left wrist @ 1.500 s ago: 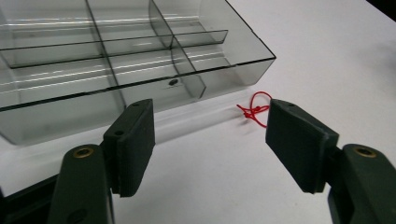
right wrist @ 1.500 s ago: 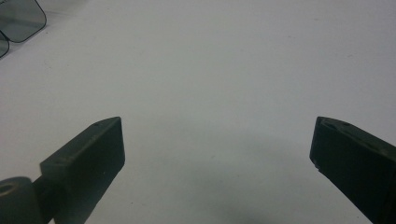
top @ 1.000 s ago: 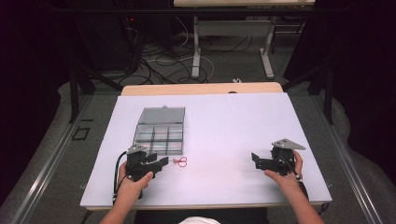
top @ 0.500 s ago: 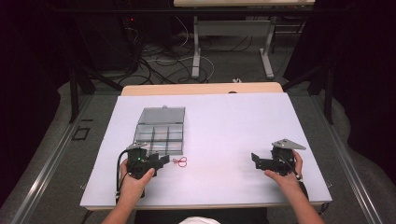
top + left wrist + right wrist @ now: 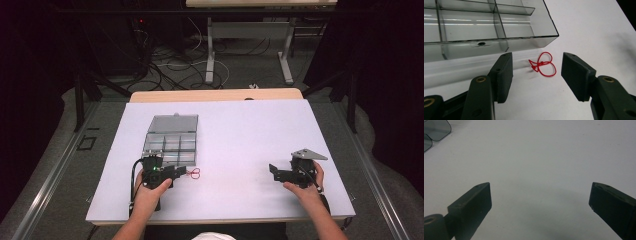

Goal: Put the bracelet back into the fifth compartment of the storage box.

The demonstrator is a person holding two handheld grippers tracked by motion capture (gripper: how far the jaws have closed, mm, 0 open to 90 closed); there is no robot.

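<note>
Red thread loop [image 5: 543,64] lies flat on the white table [image 5: 240,145], just beside the near corner of the clear compartment box [image 5: 486,27] and apart from its wall. My left gripper [image 5: 536,72] points at it with its jaws open, one pad on either side of the loop, touching neither it nor each other. My right gripper [image 5: 281,173] rests well apart at the other end of the table, jaws open on nothing, bare table between them.

Step in hand, as I judge it: picking up the loop. To do it well I should lower the pads until they skim the table, centre on the knotted crossing, then close slowly so the thread is pinched, not pushed away. Keep the left pad off the box wall.

Materials: thread thin, limp, twisted into two small rings. Box hard, smoky transparent plastic, straight dividers, lid hinged back. Pads ribbed, matte, dark. Table smooth, matte.
</note>
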